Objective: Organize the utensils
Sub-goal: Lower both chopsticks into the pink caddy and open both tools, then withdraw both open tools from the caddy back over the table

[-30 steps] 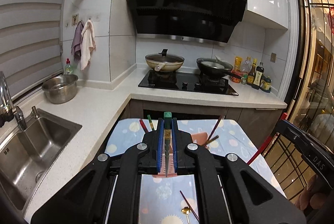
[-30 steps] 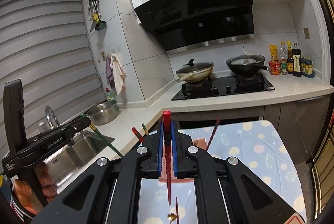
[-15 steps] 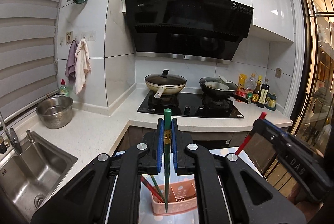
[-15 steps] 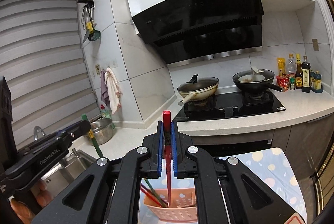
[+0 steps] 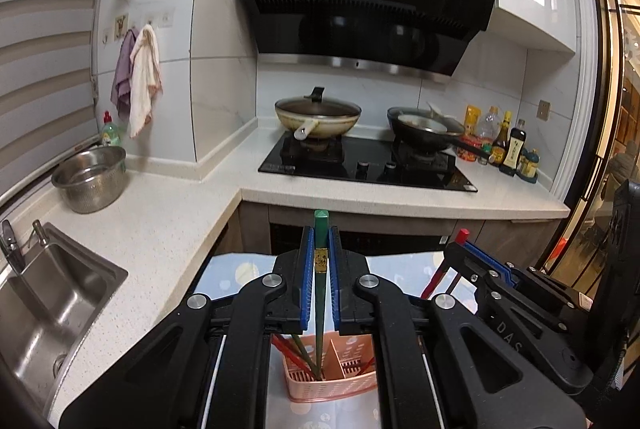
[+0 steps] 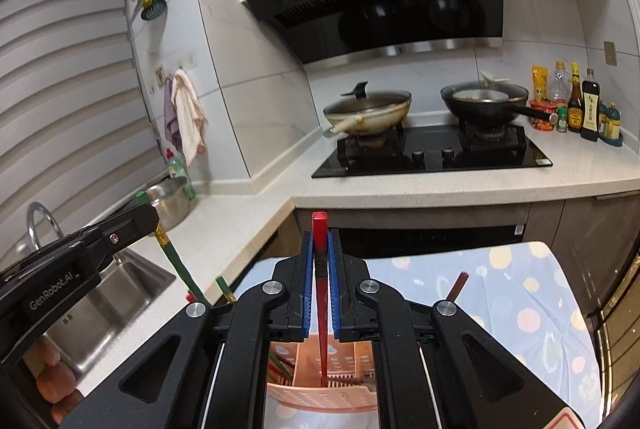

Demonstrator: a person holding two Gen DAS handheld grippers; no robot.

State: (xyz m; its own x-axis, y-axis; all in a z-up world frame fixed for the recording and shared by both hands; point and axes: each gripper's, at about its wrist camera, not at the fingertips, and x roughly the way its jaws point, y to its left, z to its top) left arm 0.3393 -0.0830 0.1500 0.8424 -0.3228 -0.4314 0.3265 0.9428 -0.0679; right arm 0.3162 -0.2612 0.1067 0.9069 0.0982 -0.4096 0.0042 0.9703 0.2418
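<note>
My left gripper is shut on a green chopstick held upright, its lower tip inside the left compartment of the pink utensil basket. My right gripper is shut on a red chopstick, its tip down in the same pink basket. Red and green chopsticks lean in the basket's left compartment. The right gripper shows at the right in the left wrist view, and the left gripper at the left in the right wrist view.
The basket stands on a table with a blue patterned cloth. A brown chopstick sticks up at the basket's right. A sink, a steel bowl and a stove with two pans line the counter.
Both grippers have come down and nearer over the basket, each still holding its chopstick. The chopstick tips now reach into the basket.
</note>
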